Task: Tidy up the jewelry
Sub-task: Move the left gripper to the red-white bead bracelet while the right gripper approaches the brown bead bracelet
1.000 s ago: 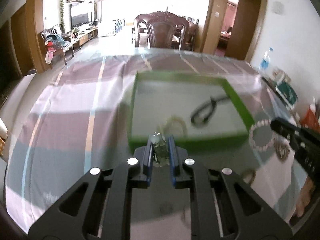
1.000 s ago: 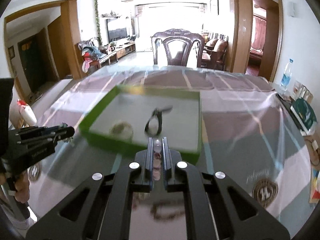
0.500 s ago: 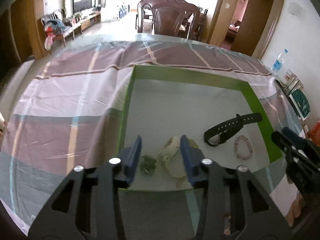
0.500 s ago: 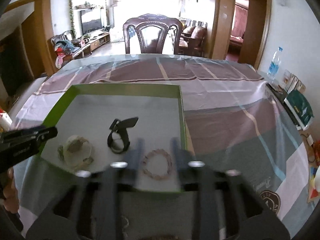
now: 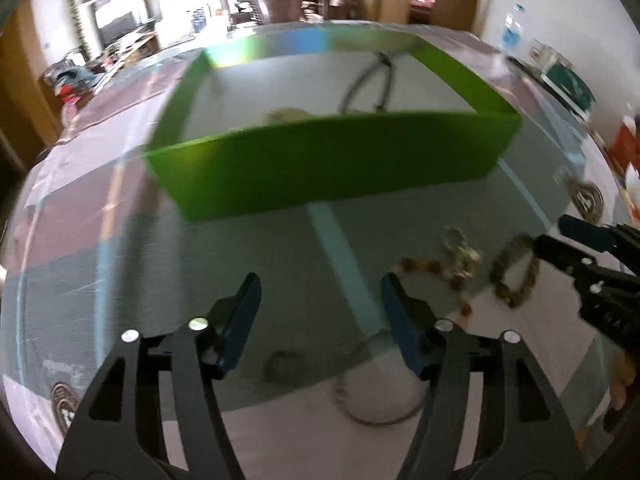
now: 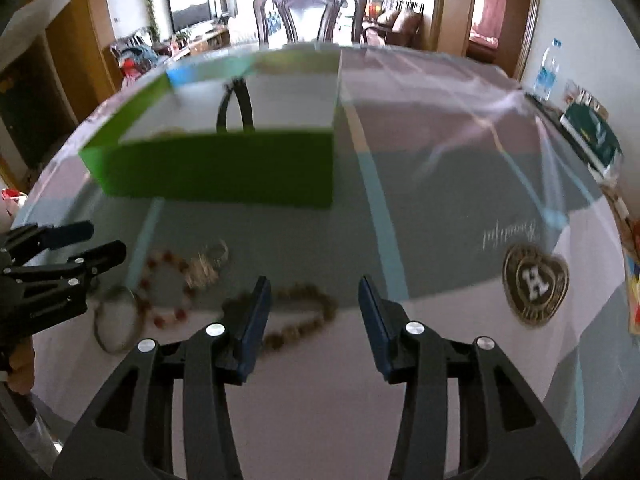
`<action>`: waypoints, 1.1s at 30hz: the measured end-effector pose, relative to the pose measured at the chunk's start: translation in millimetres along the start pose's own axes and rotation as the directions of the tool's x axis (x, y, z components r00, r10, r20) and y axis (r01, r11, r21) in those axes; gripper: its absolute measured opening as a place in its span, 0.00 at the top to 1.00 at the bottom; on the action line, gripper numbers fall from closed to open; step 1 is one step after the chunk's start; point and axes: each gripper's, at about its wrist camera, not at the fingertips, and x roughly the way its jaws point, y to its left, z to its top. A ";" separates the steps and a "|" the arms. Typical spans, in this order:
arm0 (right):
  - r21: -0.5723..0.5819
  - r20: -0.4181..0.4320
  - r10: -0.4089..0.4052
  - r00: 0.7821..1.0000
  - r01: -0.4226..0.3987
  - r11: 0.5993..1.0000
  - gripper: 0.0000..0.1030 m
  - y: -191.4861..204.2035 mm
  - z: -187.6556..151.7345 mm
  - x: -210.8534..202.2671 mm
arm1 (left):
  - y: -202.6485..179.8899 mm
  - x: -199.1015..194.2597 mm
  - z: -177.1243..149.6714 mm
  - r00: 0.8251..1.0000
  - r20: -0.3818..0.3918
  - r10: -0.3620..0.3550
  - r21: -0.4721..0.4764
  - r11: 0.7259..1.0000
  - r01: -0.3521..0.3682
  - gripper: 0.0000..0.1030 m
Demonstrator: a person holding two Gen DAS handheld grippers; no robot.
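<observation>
Lying blurred between the empty, wide-open right gripper (image 6: 314, 308), a brown bead bracelet (image 6: 304, 314).

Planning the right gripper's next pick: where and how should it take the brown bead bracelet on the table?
Best guess: come straight down with the right gripper, open, onto the far arc of the brown bead bracelet. It lies flat as an open loop between the fingers, so one finger goes inside the loop and one outside, pinching across the strand. Its near-left end sits partly behind the left finger.
</observation>
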 end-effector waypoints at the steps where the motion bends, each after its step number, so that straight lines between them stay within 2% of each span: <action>1: 0.000 -0.004 0.007 1.000 -0.007 1.000 0.56 0.9 -2.7 0.4 | -4.4 2.0 -0.6 1.000 -0.001 -0.003 0.013 1.000 0.003 0.36; 4: -0.021 -0.013 0.023 1.000 -0.024 0.999 0.54 8.4 -10.2 1.0 | -13.0 13.8 -4.5 1.000 -0.023 0.011 0.040 0.999 -0.010 0.36; 6: -0.037 -0.017 0.019 1.000 -0.020 0.999 0.53 12.7 -14.0 1.3 | -9.6 18.2 -6.2 0.999 -0.020 0.041 0.027 0.999 -0.040 0.32; 8: -0.053 -0.020 0.010 1.000 -0.011 0.999 0.53 16.3 -15.3 2.9 | -1.8 18.3 -4.9 0.995 -0.013 0.095 0.011 0.995 -0.095 0.32; 10: -0.059 -0.023 0.010 1.000 -0.011 0.998 0.52 20.0 -16.5 5.4 | 10.9 17.8 -4.9 0.982 -0.002 0.190 -0.022 0.981 -0.190 0.32; 12: -0.053 -0.019 -0.001 1.000 0.000 0.999 0.48 20.6 -15.9 6.9 | 22.7 16.1 -7.4 0.973 -0.007 0.232 -0.061 0.971 -0.232 0.32; 16: -0.048 -0.012 -0.031 0.999 0.031 0.998 0.47 21.4 -14.8 6.9 | 37.8 11.3 -15.9 0.975 -0.018 0.222 -0.120 0.968 -0.222 0.32; 22: -0.041 -0.023 -0.051 0.998 0.050 0.998 0.47 20.1 -11.1 16.1 | 33.1 7.1 -25.0 0.971 0.002 0.241 -0.142 0.961 -0.238 0.31; 33: -0.078 -0.019 -0.024 1.000 0.022 0.997 0.45 37.4 -16.7 13.9 | 34.4 0.8 -35.2 0.978 -0.001 0.209 -0.152 0.966 -0.207 0.29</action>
